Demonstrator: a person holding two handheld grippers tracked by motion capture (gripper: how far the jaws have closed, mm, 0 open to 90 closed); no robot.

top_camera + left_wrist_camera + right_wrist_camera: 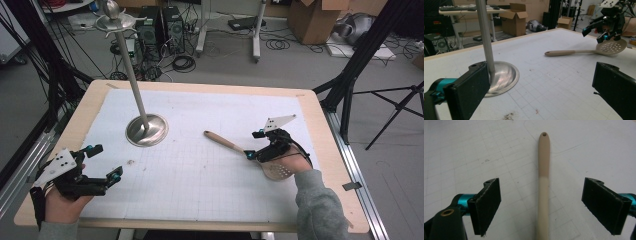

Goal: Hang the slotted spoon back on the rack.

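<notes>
The right gripper (541,202) hangs low over the mat with its jaws spread wide and nothing between the pads. The slotted spoon (543,182) lies flat on the mat, its beige handle running straight up the gap between those jaws, clear of both pads, with the hanging hole at the far tip. From the high view the right gripper (257,146) sits over the neck of the spoon (235,146), just ahead of the perforated bowl, and the handle points away from the jaws toward the table's middle.

The left gripper (541,87) is also wide open and holds nothing. Just past its left jaw stands the metal stand (499,75), its dished base on the mat and its pole rising upright. Farther off, beyond the right jaw, lies the spoon (574,52). The left gripper (102,162) is well apart from it on the table (320,125).
</notes>
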